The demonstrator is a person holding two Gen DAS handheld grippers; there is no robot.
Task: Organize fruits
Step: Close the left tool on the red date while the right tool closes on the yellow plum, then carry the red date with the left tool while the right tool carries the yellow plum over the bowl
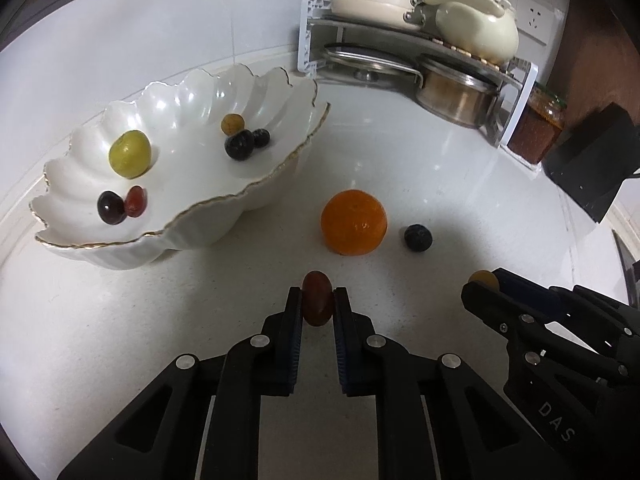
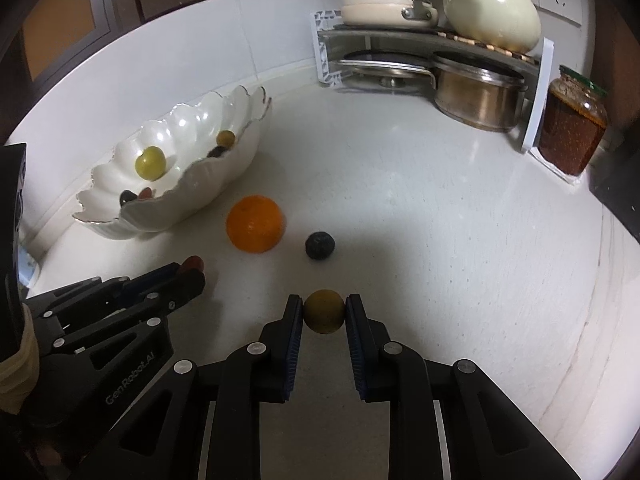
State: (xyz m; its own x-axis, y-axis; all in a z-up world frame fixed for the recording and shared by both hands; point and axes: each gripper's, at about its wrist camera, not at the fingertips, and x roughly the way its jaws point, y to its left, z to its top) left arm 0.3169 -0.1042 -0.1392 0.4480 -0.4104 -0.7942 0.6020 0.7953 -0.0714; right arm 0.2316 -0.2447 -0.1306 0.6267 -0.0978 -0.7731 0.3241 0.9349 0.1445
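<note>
Holding six small fruits, scalloped white bowl (image 1: 256, 184), orange (image 1: 354, 222) outside

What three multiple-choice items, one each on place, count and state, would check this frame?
1. The round orange fruit lies: A in the scalloped white bowl; B on the white counter; C on the rack.
2. Fruits inside that bowl: A three; B four; C six.
3. The left hand-held gripper is: A shut on a reddish-brown oval fruit; B open; C out of view.

Key: 1 B, it rests beside the bowl; 2 C, six show inside in the left wrist view; 3 A, both pads press the fruit.
</note>
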